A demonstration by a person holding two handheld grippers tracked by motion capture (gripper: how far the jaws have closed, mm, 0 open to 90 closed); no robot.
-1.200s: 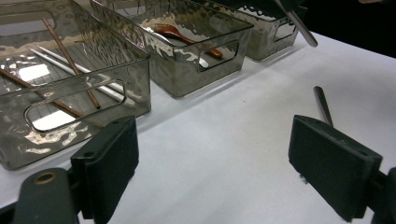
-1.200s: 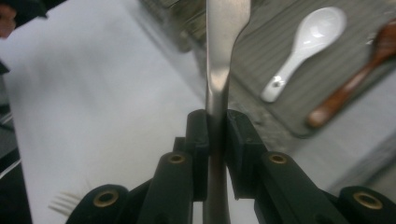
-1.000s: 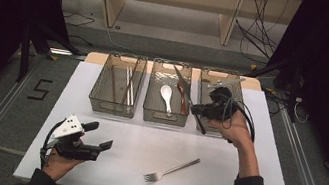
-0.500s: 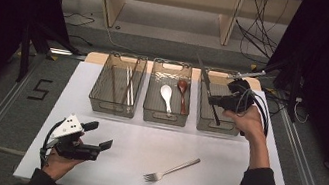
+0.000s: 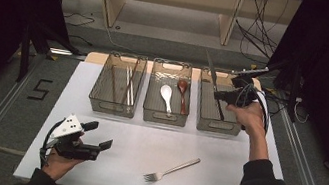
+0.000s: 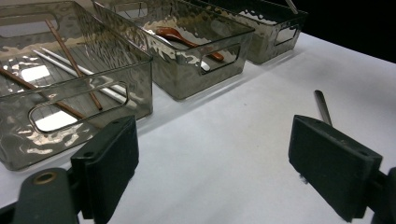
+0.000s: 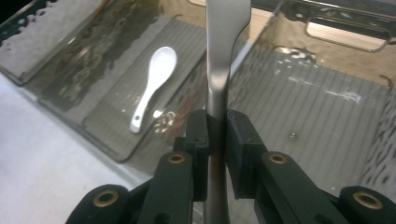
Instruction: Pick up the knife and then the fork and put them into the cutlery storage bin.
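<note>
The right gripper (image 7: 217, 140) clamps a flat silver metal utensil handle (image 7: 220, 56) between both black pads, handle running toward 12 o'clock. A white ceramic spoon (image 7: 154, 84) lies at 10 o'clock inside a smoked transparent plastic bin (image 7: 107, 140).

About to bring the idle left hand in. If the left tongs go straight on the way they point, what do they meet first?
Probably the fork's handle on the white table, lying just beyond the right-hand jaw of the open left tongs. The middle line itself looks free; depth is unclear.
</note>
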